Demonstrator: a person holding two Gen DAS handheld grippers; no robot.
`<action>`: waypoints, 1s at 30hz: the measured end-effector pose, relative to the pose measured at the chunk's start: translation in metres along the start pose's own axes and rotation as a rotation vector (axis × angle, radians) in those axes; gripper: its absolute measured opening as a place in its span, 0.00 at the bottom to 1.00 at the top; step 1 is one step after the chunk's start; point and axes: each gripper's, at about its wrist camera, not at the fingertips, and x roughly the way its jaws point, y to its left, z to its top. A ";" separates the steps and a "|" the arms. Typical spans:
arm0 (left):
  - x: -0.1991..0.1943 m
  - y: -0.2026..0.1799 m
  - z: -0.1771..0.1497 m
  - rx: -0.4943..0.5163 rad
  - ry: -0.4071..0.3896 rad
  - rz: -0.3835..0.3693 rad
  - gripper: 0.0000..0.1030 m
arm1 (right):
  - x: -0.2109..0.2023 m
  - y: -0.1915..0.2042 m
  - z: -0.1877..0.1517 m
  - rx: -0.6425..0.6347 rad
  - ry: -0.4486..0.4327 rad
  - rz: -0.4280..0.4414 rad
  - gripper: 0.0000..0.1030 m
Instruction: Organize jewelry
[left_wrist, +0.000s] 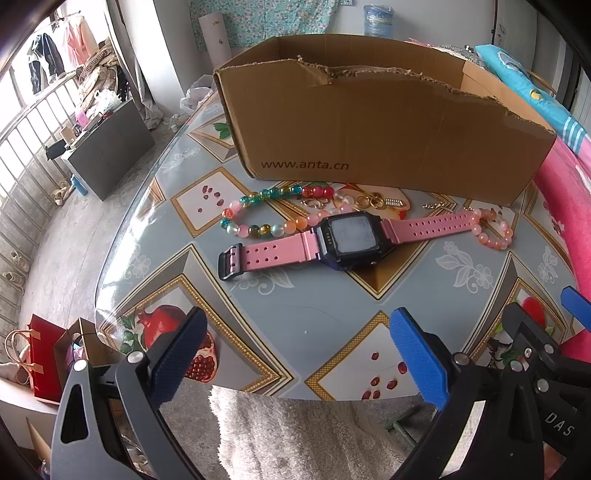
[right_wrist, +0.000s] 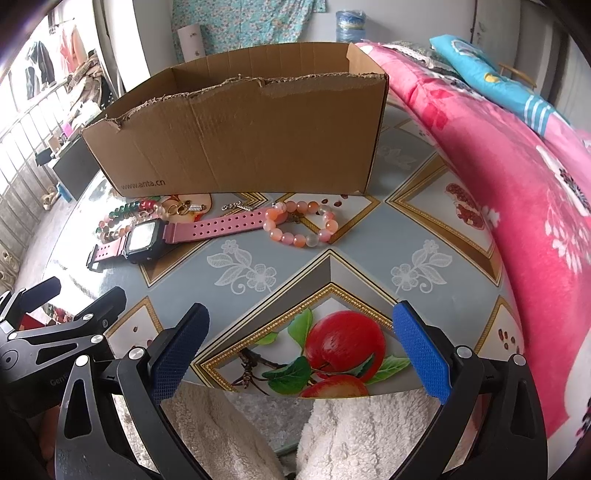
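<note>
The pink-strapped digital watch with black square case (left_wrist: 332, 240) lies flat before the torn brown cardboard box (left_wrist: 369, 122), long axis nine-to-three. The left gripper (left_wrist: 299, 354), spread wide and empty, faces it at twelve o'clock; the right gripper (right_wrist: 301, 354), also spread and empty, has it at ten o'clock.

Around the round table (right_wrist: 332, 266) with its fruit-patterned cover, a pink floral blanket (right_wrist: 517, 177) drapes over its right edge, a red bag (left_wrist: 44, 354) sits on the floor lower left, and clothes (left_wrist: 55, 55) hang far left.

Pink watch (left_wrist: 332, 236), bead bracelets (right_wrist: 301, 225) before cardboard box (left_wrist: 369, 122)
</note>
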 end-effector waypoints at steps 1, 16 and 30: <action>0.000 0.000 0.000 0.000 0.000 0.000 0.94 | 0.000 0.000 0.000 0.000 0.000 0.000 0.93; 0.000 0.001 0.000 0.002 -0.001 0.000 0.94 | -0.002 0.000 0.001 -0.001 -0.001 -0.013 0.93; 0.000 0.000 0.001 0.000 -0.002 0.001 0.94 | -0.001 0.001 0.003 -0.004 -0.002 -0.026 0.93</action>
